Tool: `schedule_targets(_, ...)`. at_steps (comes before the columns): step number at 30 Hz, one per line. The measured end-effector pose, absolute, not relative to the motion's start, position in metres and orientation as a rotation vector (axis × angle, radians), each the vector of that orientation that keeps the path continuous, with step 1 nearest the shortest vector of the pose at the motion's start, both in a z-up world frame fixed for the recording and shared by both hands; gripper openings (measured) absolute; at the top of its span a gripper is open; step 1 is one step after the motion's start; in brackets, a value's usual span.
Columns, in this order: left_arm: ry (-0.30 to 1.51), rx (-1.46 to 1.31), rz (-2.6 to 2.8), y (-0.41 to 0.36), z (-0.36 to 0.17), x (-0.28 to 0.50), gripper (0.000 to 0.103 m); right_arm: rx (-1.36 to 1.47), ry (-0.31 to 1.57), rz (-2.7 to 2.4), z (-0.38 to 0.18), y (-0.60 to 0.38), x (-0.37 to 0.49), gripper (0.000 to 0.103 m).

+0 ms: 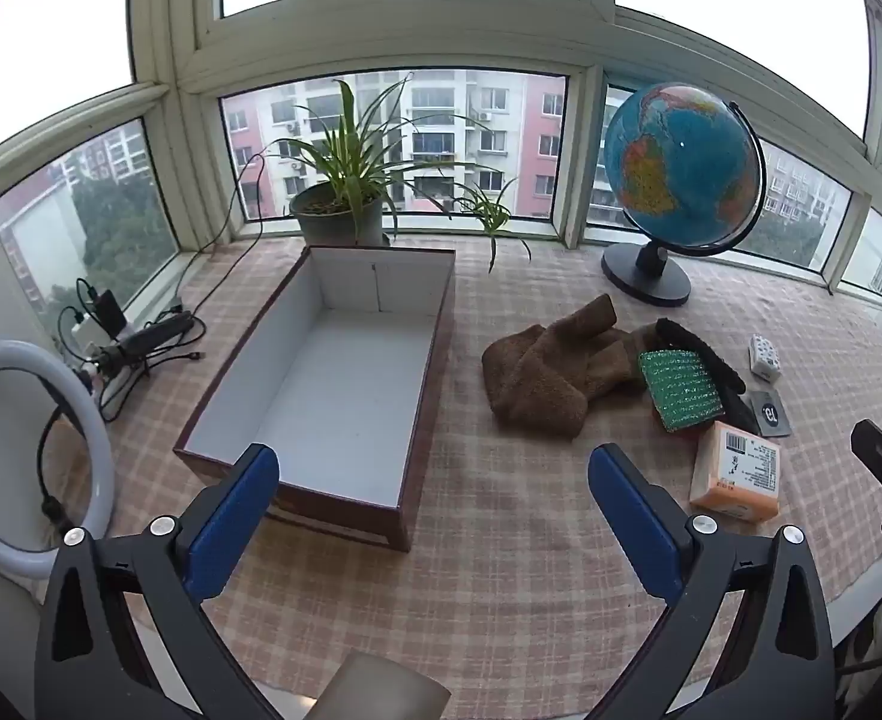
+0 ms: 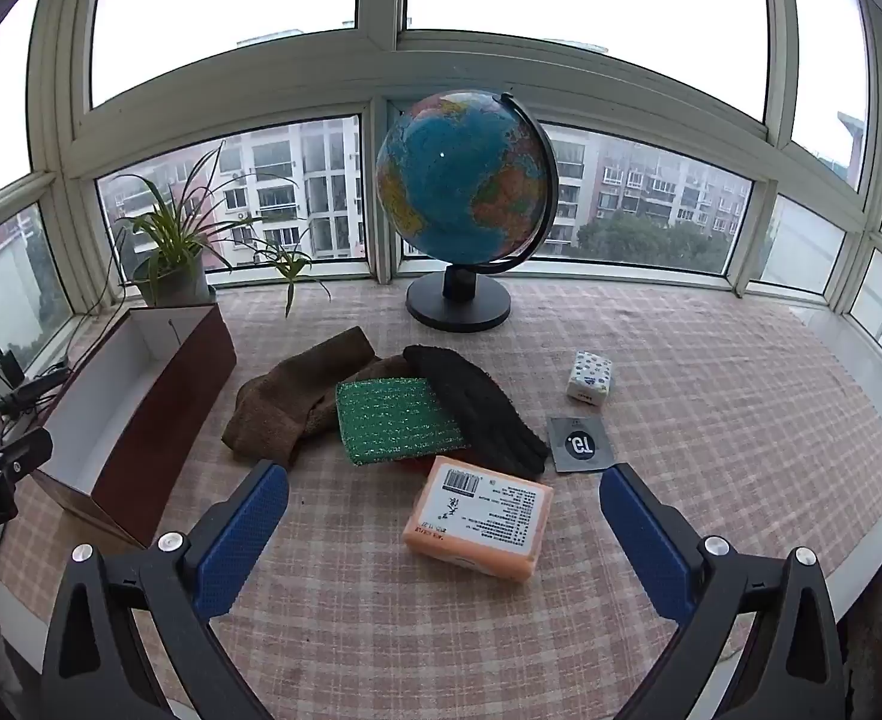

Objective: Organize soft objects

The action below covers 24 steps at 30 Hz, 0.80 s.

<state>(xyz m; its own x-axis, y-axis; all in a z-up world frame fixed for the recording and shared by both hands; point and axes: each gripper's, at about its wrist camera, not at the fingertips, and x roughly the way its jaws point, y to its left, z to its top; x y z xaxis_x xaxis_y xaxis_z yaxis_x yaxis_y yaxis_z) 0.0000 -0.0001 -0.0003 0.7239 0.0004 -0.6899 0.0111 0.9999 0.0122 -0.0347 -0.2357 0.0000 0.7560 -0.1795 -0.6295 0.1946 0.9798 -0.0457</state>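
A brown fuzzy cloth (image 1: pixel 552 369) (image 2: pixel 297 396) lies crumpled on the checked tablecloth, with a green glittery sponge (image 1: pixel 681 384) (image 2: pixel 399 420) and a black glove (image 1: pixel 708 360) (image 2: pixel 477 408) on its right side. An orange wrapped block (image 1: pixel 738 474) (image 2: pixel 480 519) sits just in front of them. The empty white-lined brown box (image 1: pixel 321 384) (image 2: pixel 135 414) stands to the left. My left gripper (image 1: pixel 432 510) hovers open over the box's near right corner. My right gripper (image 2: pixel 441 534) hangs open, its fingers either side of the orange block and above it.
A globe (image 1: pixel 681 174) (image 2: pixel 468 180) and a potted plant (image 1: pixel 345 204) (image 2: pixel 171 264) stand by the window. A small patterned white box (image 2: pixel 589 377) and a dark sachet (image 2: pixel 579 444) lie at the right. A ring light (image 1: pixel 27 468) and cables (image 1: pixel 135 342) sit at the left.
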Motion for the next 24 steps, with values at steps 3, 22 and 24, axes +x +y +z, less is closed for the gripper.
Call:
schedule_targets(3, 0.774, 0.015, -0.007, -0.001, -0.002, 0.001, 0.103, 0.010, 0.684, -0.210, 0.001, -0.236, -0.034, 0.102)
schedule_targets(22, 0.764, -0.009, -0.016, 0.001, 0.002, -0.001, 0.103, 0.016, 0.695, -0.202, -0.005, -0.233, -0.030, 0.102)
schedule_targets(24, 0.764, -0.010, -0.015, 0.001, 0.001, 0.000, 0.103, 0.017, 0.698, -0.201, -0.006, -0.234, -0.028, 0.102)
